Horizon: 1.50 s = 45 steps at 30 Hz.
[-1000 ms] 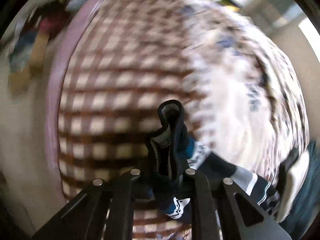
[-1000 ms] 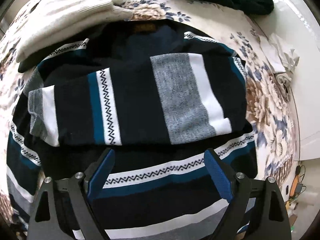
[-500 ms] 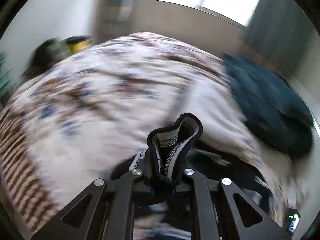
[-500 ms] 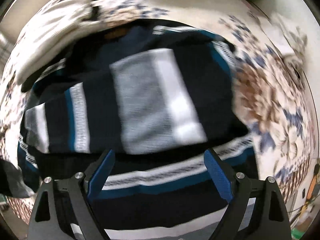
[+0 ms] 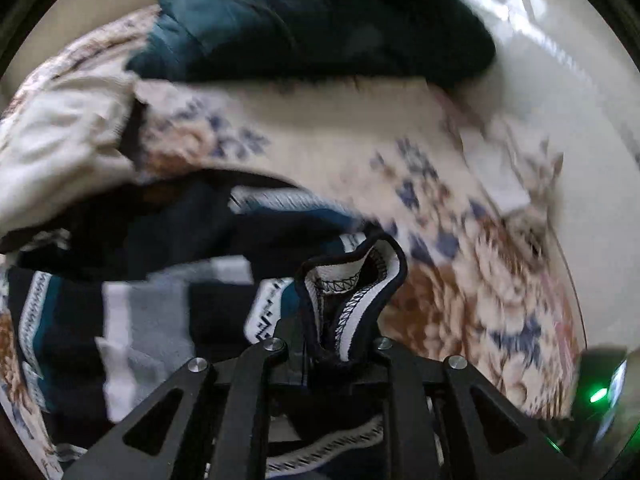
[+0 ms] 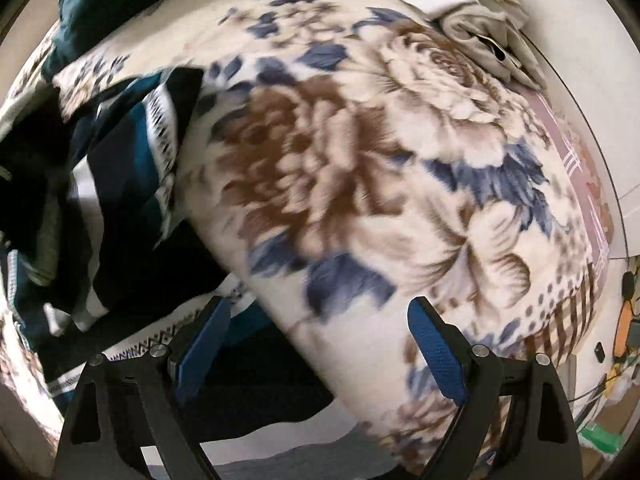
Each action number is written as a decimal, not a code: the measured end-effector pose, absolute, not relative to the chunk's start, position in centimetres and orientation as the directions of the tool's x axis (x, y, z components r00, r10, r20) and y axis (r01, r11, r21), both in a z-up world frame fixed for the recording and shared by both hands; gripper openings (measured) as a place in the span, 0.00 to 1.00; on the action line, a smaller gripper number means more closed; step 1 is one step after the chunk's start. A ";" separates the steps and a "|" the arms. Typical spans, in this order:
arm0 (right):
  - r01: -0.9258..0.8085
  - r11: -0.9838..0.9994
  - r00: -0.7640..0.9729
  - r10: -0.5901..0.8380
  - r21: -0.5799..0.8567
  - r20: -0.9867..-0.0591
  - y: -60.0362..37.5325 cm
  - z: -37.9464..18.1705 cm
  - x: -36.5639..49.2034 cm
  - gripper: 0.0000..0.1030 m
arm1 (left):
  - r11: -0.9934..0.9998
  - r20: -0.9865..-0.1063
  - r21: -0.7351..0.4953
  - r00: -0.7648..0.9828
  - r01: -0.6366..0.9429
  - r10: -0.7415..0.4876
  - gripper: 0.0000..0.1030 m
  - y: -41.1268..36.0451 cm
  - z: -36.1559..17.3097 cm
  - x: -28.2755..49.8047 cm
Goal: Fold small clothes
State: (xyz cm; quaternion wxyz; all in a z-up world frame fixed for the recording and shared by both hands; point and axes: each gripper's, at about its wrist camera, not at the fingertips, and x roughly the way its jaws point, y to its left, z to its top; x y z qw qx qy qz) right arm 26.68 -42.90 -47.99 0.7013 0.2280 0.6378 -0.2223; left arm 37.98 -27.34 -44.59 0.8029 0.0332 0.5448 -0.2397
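Left tongs: pinching sweater hem; lay it flat, edges matched.
Right tongs: spread, empty; press the fold.

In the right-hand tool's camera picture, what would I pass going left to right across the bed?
Striped sweater → big brown flower on the floral blanket → cream clothes at the upper right edge.
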 end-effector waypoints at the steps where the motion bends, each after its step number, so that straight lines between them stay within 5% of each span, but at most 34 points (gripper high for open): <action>1: 0.606 0.793 0.104 -0.007 0.058 -0.995 -43.8 -47.6 26.7 0.89 | 0.884 -0.895 -0.214 0.278 0.416 -0.347 0.33 -27.3 -44.7 38.2; 2: 0.609 0.789 0.117 0.010 0.080 -0.993 -44.5 -47.2 26.9 0.89 | 0.881 -0.894 -0.242 0.259 0.408 -0.365 0.45 -26.4 -44.7 38.6; 3: 0.612 0.785 0.130 0.025 0.100 -0.991 -44.9 -46.9 27.1 0.89 | 0.878 -0.887 -0.279 0.246 0.388 -0.390 0.72 -25.3 -44.3 38.5; 4: 0.616 0.776 0.154 0.050 0.135 -0.987 -45.6 -46.4 27.4 0.89 | 0.885 -0.883 -0.292 0.253 0.363 -0.395 0.82 -23.5 -44.3 38.9; 8: 0.593 0.761 0.226 0.156 0.263 -0.962 -46.0 -44.8 29.6 0.89 | 0.940 -0.881 -0.270 0.340 0.210 -0.329 0.82 -15.1 -42.4 39.6; 15: 0.512 0.775 0.226 0.295 0.371 -0.928 -42.1 -46.8 37.0 0.89 | 0.984 -0.918 -0.085 0.396 -0.156 -0.017 0.82 0.3 -43.1 39.0; 17: 0.477 0.802 0.183 0.311 0.361 -0.933 -40.2 -48.2 39.1 0.68 | 0.968 -0.929 -0.069 0.368 -0.242 0.026 0.82 3.5 -44.5 38.6; 18: 0.462 0.815 0.166 0.307 0.349 -0.937 -39.5 -48.4 39.4 0.14 | 0.954 -0.935 -0.075 0.353 -0.292 0.035 0.82 5.2 -45.1 38.2; 19: 0.438 0.843 0.162 0.268 0.313 -0.950 -38.7 -48.1 39.8 0.04 | 0.943 -0.937 -0.088 0.347 -0.320 0.030 0.82 6.2 -45.7 38.1; 23: 0.442 0.885 0.087 0.124 0.150 -0.988 -38.9 -48.3 39.8 0.04 | 0.866 -0.929 -0.203 0.370 -0.458 -0.022 0.82 10.0 -46.8 36.6; 26: 0.406 0.912 0.048 0.036 0.053 -0.998 -37.5 -45.8 40.4 0.15 | 0.803 -0.915 -0.322 0.384 -0.502 -0.127 0.82 11.1 -47.8 36.8; 28: 0.363 0.930 0.101 0.022 0.058 -0.995 -35.4 -43.1 41.5 0.38 | 0.752 -0.896 -0.398 0.399 -0.525 -0.196 0.81 11.7 -48.7 36.8; 31: 0.215 0.959 0.128 0.162 0.187 -0.978 -28.4 -41.7 45.5 0.56 | 0.695 -0.858 -0.491 0.428 -0.526 -0.282 0.80 12.0 -49.9 38.0; 32: 0.144 0.961 0.103 0.224 0.237 -0.969 -25.1 -42.1 47.4 0.56 | 0.686 -0.847 -0.513 0.434 -0.516 -0.307 0.79 12.0 -50.3 38.4; 33: 0.098 0.961 0.085 0.249 0.257 -0.965 -22.9 -42.6 48.6 0.56 | 0.686 -0.845 -0.520 0.425 -0.509 -0.325 0.68 12.0 -51.0 39.0; 34: 0.032 0.959 0.056 0.280 0.282 -0.958 -19.4 -43.4 50.6 0.56 | 0.686 -0.841 -0.528 0.420 -0.500 -0.341 0.44 12.0 -51.4 39.4; 37: -0.153 0.930 -0.024 0.336 0.335 -0.942 -10.4 -46.2 55.3 0.56 | 0.696 -0.831 -0.547 0.401 -0.466 -0.385 0.11 11.8 -52.8 40.2; 42: -0.284 0.896 -0.182 0.301 0.343 -0.936 -1.4 -51.7 58.9 0.56 | 0.684 -0.797 -0.588 0.454 -0.431 -0.399 0.02 12.5 -52.4 38.9; 43: -0.302 0.889 -0.191 0.296 0.343 -0.936 -0.5 -52.3 58.8 0.46 | 0.676 -0.793 -0.595 0.458 -0.435 -0.403 0.02 12.8 -52.4 38.6; 45: -0.341 0.887 -0.163 0.270 0.310 -0.949 0.6 -52.3 58.5 0.04 | 0.663 -0.788 -0.604 0.457 -0.442 -0.413 0.02 13.4 -52.6 38.0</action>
